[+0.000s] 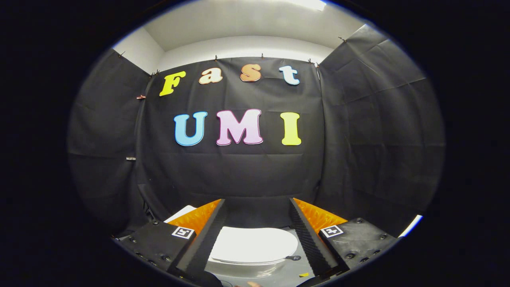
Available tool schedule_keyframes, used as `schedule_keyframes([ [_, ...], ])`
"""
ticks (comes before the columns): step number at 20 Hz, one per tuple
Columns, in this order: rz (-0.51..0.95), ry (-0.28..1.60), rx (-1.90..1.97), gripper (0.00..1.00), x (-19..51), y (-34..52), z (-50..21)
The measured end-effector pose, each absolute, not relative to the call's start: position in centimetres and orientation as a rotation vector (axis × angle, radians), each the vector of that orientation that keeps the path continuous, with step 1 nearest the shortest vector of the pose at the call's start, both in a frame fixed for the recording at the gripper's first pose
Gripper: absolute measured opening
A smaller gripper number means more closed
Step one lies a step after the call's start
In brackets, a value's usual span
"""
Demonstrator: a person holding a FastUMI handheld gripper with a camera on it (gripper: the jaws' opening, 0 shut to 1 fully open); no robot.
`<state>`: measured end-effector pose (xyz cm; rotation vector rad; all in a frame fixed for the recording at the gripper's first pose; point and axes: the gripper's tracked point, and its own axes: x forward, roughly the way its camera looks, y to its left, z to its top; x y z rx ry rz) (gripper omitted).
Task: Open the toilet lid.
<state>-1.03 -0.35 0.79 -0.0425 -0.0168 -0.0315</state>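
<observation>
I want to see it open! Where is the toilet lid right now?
In the gripper view, the white toilet lid lies closed, framed between the open gripper's two fingers, below the black cloth wall.

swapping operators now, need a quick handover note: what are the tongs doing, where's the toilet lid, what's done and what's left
Tongs: open, fingers spread wide, holding nothing, raised above the toilet.
Toilet lid: white, closed flat on the bowl, seen below and between the fingers, with no contact.
A small dark tab sits at the lid's rim, on the right finger's side.
Done: nothing on the lid yet.
Left: bring the tongs down to the lid's edge, grip or hook it, and swing it up until open.
</observation>
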Motion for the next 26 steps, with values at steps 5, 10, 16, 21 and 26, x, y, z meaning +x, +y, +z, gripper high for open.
schedule_keyframes([
  [5, -0.035, -0.022, -0.04, 0.99, -1.4, -0.5, 1.1],
  [10, -0.044, -0.018, -0.026, 0.99, -1.6, -1.0, 1.0],
  [16, -0.047, -0.017, -0.014, 0.99, -1.6, -1.5, 1.0],
  [21, -0.049, -0.014, 0.016, 0.99, -0.9, -2.2, 0.6],
  [26, -0.081, 0.009, 0.049, 0.99, 0.9, -4.8, -0.9],
])
